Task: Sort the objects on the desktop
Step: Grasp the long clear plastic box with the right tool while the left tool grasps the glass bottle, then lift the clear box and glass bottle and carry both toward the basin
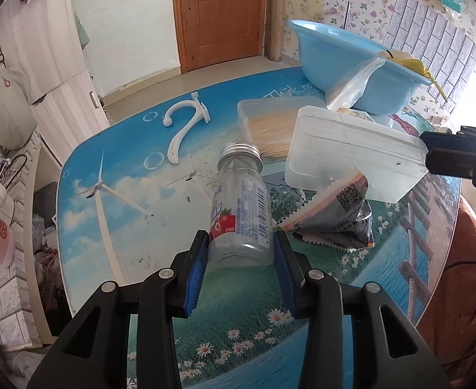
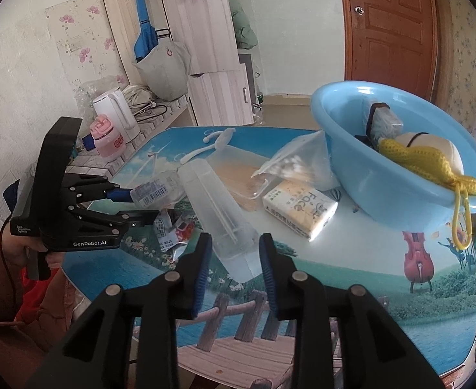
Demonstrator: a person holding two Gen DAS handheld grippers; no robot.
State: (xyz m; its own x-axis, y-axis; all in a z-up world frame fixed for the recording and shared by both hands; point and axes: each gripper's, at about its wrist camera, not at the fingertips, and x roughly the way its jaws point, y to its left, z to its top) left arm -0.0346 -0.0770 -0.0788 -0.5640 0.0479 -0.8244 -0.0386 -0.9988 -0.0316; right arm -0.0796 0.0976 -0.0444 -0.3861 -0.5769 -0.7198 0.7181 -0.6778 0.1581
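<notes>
A clear bottle point(image 1: 238, 201) with a silver cap lies in the middle of the picture-printed table point(image 1: 124, 194). My left gripper point(image 1: 241, 236) is shut on its base, one blue pad on each side. In the right wrist view the left gripper point(image 2: 142, 204) holds the same bottle point(image 2: 150, 191) at the left. My right gripper point(image 2: 235, 238) is shut on the near end of a translucent plastic box point(image 2: 218, 201). The box is tilted up over a snack packet point(image 2: 173, 236). From the left wrist view, the right gripper point(image 1: 427, 152) grips that box point(image 1: 351, 159) at its corner.
A blue basin point(image 2: 383, 188) with a yellow net bag point(image 2: 416, 159) stands at the table's far right. A tissue pack point(image 2: 299, 207), a zip bag point(image 2: 299, 162), a flat box of sticks point(image 1: 270, 126) and a white hook point(image 1: 182, 129) lie nearby. A person's hand holds the left gripper.
</notes>
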